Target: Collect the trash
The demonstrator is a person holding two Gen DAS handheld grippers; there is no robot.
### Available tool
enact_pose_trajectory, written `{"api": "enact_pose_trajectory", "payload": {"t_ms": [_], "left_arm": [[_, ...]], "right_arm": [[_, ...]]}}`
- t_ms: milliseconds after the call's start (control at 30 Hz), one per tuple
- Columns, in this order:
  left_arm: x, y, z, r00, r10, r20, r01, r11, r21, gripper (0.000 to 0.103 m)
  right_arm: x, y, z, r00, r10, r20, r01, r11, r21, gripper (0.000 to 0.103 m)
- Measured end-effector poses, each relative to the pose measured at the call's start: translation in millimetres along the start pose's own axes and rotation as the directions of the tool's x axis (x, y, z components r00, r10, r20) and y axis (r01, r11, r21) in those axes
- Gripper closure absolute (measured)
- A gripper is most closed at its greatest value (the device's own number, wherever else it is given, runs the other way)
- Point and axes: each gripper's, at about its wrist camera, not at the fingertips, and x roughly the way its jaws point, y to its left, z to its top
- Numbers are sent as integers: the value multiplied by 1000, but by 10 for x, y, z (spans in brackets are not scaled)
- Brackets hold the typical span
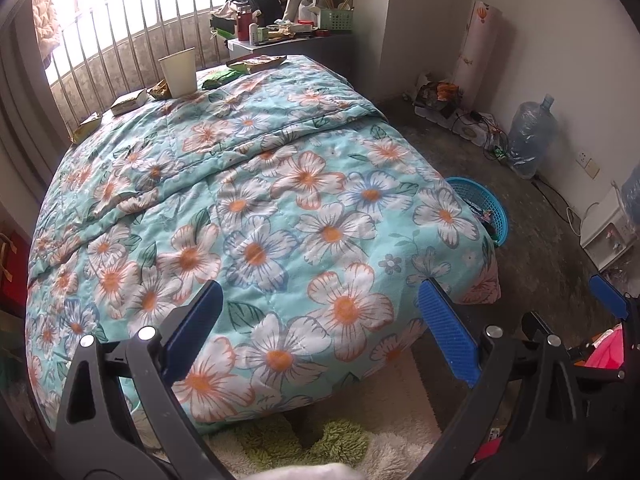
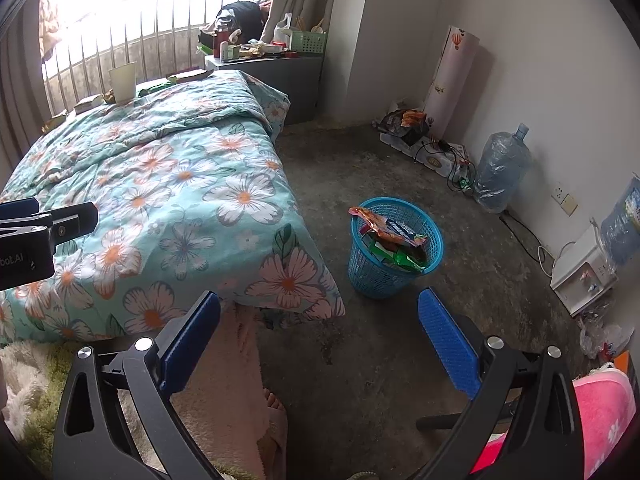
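Several wrappers and a paper cup sat at the bed's far end by the railing, well ahead of both grippers. Left gripper faced them and looked nearer; right gripper faced the blue basket. Both jaws apart, empty.

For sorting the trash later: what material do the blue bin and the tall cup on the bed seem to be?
The blue bin looks like moulded plastic: an open lattice wall with a slight gloss. The tall cup seems matte paper, cream and unshiny, though thin plastic cannot be excluded.
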Motion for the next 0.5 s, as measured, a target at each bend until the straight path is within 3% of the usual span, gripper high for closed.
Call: {"api": "enact_pose_trajectory", "payload": {"t_ms": [500], "left_arm": [[-4, -16, 25, 1000, 1, 5, -1, 1000, 0, 9]], "right_arm": [[-64, -37, 17, 1000, -10, 15, 10, 1000, 10, 7]]}}
